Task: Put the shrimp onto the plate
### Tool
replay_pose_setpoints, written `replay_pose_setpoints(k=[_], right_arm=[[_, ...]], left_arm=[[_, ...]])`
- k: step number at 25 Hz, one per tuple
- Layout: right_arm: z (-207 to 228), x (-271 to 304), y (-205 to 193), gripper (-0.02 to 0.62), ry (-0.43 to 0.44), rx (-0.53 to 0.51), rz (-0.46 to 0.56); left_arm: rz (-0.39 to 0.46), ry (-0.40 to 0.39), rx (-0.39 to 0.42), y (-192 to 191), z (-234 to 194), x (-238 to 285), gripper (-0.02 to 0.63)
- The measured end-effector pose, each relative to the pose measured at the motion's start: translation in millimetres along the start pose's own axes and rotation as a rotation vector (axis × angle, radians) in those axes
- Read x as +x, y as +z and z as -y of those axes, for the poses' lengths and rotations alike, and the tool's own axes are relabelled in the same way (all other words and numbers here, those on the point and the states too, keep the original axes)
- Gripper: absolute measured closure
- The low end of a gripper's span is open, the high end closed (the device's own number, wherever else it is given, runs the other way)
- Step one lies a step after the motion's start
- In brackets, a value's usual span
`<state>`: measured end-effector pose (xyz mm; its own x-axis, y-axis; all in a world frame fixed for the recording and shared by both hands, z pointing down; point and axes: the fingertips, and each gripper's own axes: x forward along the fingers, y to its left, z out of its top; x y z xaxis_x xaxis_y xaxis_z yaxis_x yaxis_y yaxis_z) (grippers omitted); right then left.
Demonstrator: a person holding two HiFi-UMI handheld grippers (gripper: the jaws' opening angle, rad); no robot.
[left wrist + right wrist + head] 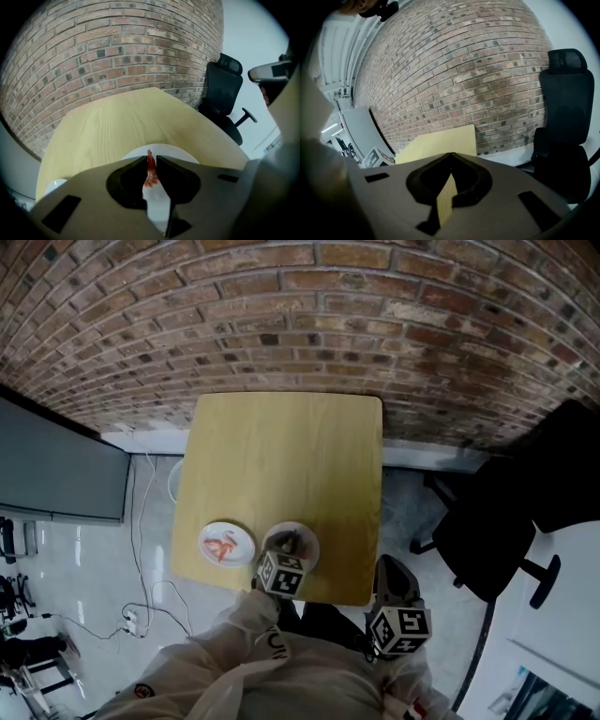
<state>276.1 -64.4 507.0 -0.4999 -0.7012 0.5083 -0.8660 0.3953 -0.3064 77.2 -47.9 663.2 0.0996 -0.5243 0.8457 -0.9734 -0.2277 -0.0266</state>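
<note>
A red-orange shrimp (151,172) hangs pinched between the jaws of my left gripper (150,159), which is shut on it. In the left gripper view it is just above a white plate (178,153) near the table's front edge. In the head view the left gripper (289,546) covers the middle of that plate (308,538). A second white plate (211,534) to its left holds more shrimp (223,547). My right gripper (391,570) is shut and empty, off the table's front right corner; its jaws (451,155) meet with nothing between them.
The light wooden table (286,465) stands against a brick wall (309,306). A black office chair (502,531) is to the right, and cables (141,606) lie on the floor at the left. The person's pale sleeves (253,662) fill the bottom of the head view.
</note>
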Motion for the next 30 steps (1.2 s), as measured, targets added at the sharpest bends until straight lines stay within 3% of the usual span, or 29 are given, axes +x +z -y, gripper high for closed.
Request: replay_pose_setpoints(k=[21, 30], right_arm=[[3.2, -0.3, -2.5, 0.572, -0.008, 0.001, -0.004], [-3.0, -5.8, -1.7, 0.572, -0.002, -0.007, 0.006]], left_arm=[[0.013, -0.006, 0.005, -1.6, 3.1, 1.5, 0.543], [0.045, 0.034, 0.012, -0.9, -6.0, -12.2, 0.543]])
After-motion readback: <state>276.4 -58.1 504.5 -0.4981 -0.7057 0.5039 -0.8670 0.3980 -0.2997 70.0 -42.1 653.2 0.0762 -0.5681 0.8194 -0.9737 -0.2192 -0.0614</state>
